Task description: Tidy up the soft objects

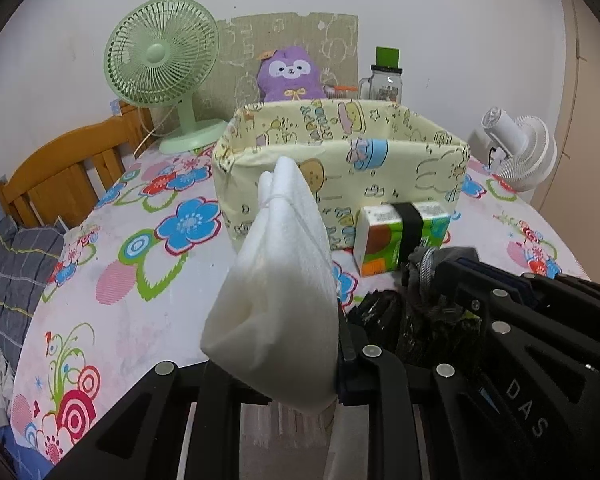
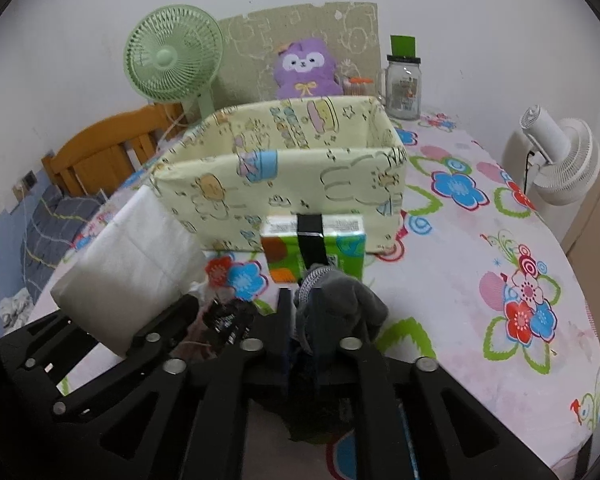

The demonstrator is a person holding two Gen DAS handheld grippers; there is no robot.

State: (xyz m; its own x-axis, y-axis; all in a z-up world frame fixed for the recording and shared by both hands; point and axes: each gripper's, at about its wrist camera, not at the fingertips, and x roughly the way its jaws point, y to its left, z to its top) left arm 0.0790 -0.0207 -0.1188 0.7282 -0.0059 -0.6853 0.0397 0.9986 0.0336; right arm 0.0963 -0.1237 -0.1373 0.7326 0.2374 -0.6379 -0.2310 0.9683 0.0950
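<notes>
My left gripper (image 1: 300, 384) is shut on a folded white cloth (image 1: 278, 280), held above the table in front of a pale yellow fabric bin (image 1: 380, 160). The cloth also shows in the right wrist view (image 2: 132, 264). My right gripper (image 2: 304, 332) is shut on a grey sock (image 2: 340, 300), just to the right of the left gripper; it also shows in the left wrist view (image 1: 436, 264). A green tissue pack (image 2: 316, 248) with a black band stands against the bin's front wall. A crumpled black item (image 2: 228, 320) lies on the table between the grippers.
A flowered tablecloth (image 2: 480, 280) covers the table. Behind the bin stand a green fan (image 1: 160, 56), a purple plush toy (image 1: 290, 76), cardboard, and a glass jar (image 1: 384, 80). A white fan (image 2: 560, 156) stands at the right. A wooden bed frame (image 1: 64, 168) is at the left.
</notes>
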